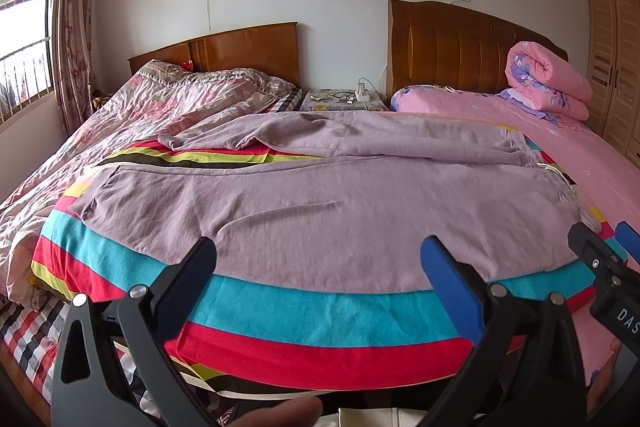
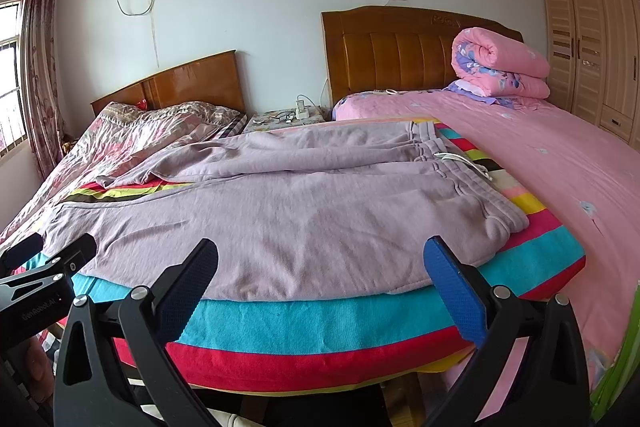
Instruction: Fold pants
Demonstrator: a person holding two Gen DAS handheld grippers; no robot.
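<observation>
- The lilac sweatpants lie spread flat on a striped blanket that covers a raised surface between two beds, with the waistband toward the right and the legs running off to the left.
- One leg lies along the near edge; the other leg lies behind it, rumpled, its cuff end resting on the stripes at the far left.
- A white drawstring trails from the waistband onto the blanket.
- The left tongs stand released, jaws wide apart, holding nothing; they hover at the near edge of the blanket, with the near leg's hem line just ahead of the fingertips.
- The right tongs are likewise spread wide and empty, poised over the near edge, with the hip part of the sweatpants just beyond the tips.
- In the left wrist view the right tongs appear at the right margin, beside the waistband corner; in the right wrist view the left tongs show at the left margin, near the leg end.
- A rolled pink quilt sits at the head of the pink bed, well apart from the sweatpants.
</observation>
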